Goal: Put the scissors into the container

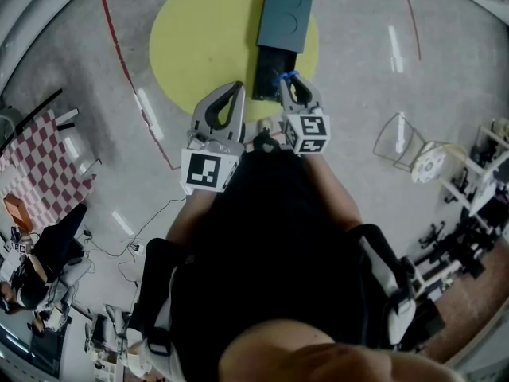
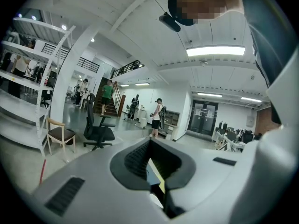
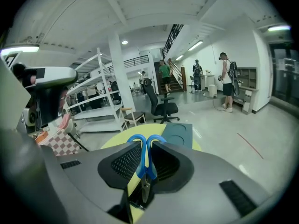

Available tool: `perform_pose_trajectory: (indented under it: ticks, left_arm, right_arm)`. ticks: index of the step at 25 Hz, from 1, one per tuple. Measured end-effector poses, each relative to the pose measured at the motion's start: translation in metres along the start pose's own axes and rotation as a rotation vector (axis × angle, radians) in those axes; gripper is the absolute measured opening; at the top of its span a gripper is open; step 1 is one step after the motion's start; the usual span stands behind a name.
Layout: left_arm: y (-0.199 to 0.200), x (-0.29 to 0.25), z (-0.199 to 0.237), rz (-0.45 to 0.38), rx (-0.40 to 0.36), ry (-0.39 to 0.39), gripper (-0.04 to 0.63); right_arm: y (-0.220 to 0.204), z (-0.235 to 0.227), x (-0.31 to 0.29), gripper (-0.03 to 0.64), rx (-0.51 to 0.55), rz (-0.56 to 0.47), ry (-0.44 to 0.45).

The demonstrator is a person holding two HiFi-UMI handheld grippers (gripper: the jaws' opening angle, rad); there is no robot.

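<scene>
My right gripper is shut on blue-handled scissors, held over the near edge of a round yellow table. In the right gripper view the scissors stand upright between the pads, handles up, blades down inside the right gripper. A dark teal container lies on the table just beyond, its black open half beside the scissors; the container shows ahead of the jaws. My left gripper hovers left of the right one, shut and empty. In its own view the left gripper shows only a thin slit.
A red line runs across the grey floor left of the table. A checkered mat lies at far left; wire frames and racks stand at right. An office chair, white shelves and several people are farther off.
</scene>
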State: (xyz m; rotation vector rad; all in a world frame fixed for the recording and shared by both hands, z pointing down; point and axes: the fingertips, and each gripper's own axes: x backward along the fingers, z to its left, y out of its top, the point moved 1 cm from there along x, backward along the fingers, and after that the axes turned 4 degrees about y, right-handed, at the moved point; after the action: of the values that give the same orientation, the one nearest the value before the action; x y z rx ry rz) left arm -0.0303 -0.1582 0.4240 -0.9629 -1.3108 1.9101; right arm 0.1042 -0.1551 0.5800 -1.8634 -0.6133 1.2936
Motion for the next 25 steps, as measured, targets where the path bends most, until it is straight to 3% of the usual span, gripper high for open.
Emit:
perform_pose_trajectory:
  ticks: [25]
  left_arm:
    - [-0.013, -0.009, 0.015, 0.038, 0.031, 0.030, -0.014]
  right_arm:
    - [-0.073, -0.031, -0.078, 0.072, 0.011, 0.266, -0.038]
